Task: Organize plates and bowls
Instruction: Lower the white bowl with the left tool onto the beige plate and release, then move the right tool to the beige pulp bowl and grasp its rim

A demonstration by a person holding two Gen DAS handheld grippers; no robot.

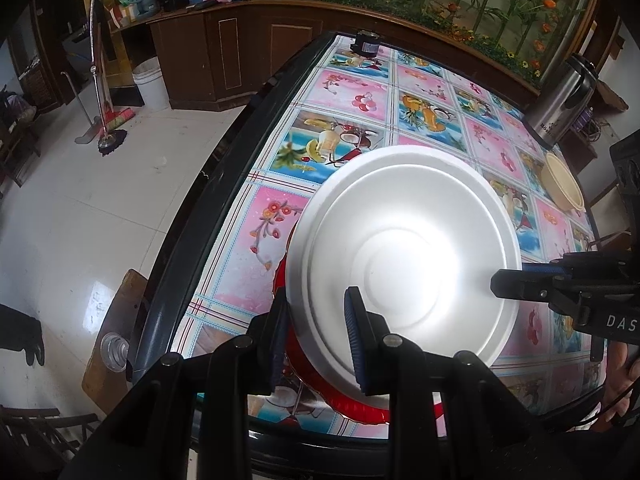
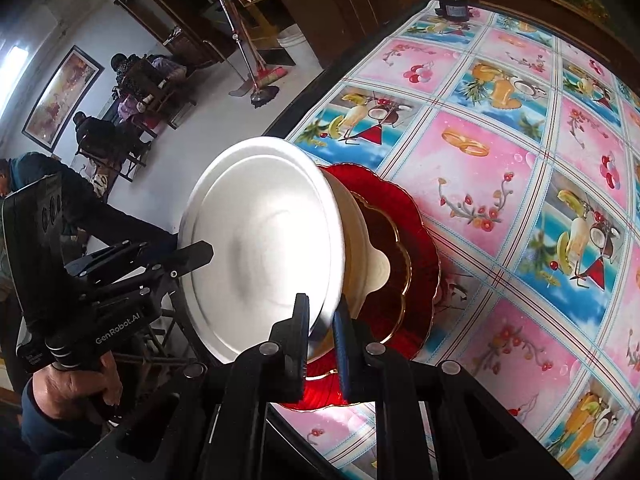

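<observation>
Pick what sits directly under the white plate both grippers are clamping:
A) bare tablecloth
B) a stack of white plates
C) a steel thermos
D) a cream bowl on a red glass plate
D: in the right wrist view the white plate sits over a cream bowl, which rests on a red glass plate; the left gripper and right gripper each pinch the white plate's rim.

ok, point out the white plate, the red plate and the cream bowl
white plate [image 1: 404, 256], left wrist view, centre of its underside
red plate [image 2: 416, 240], right wrist view, scalloped rim
cream bowl [image 1: 562, 184], left wrist view, inner wall
</observation>
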